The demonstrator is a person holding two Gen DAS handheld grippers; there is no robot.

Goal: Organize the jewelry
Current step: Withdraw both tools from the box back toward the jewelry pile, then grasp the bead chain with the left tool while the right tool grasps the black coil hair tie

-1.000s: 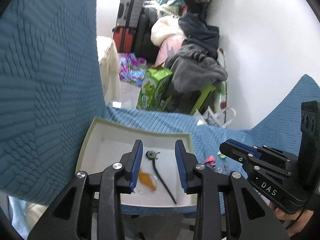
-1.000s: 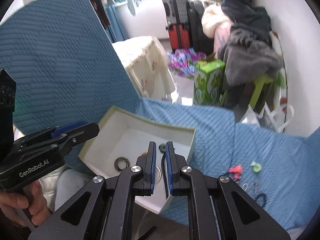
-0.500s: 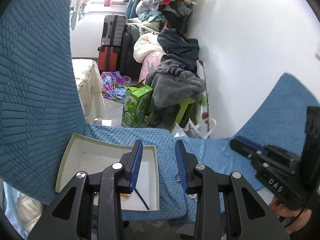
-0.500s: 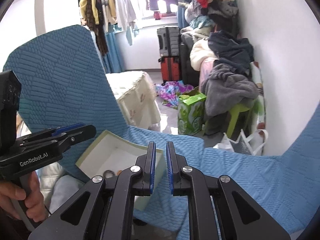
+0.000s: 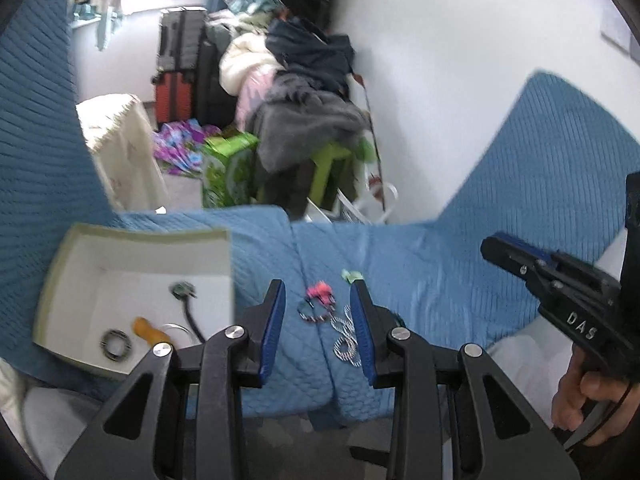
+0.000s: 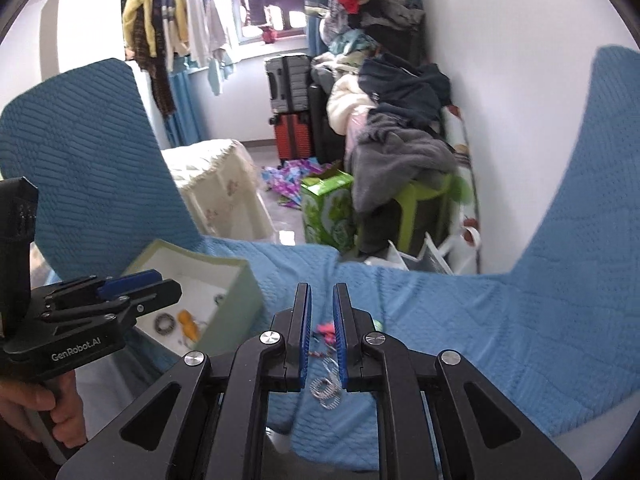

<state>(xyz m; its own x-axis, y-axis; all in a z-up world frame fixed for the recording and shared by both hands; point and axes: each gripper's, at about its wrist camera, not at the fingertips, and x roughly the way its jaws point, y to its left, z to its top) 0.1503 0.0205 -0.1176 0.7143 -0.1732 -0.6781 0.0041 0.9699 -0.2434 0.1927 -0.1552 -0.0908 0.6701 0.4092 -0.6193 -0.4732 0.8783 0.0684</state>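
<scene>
Right gripper, jaws opening and empty, hangs over loose jewelry on the blue cover. Left gripper, jaws apart and empty, hangs over the same pieces. Bare cover separates them from the box, which holds rings near its front edge.

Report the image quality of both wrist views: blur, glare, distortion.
Left wrist view: motion smear softens the white box and the jewelry pieces; fisheye bends the blue cover. Right wrist view: sharper, the window blown out, the same curved edges, dark vignette in the corners.
</scene>
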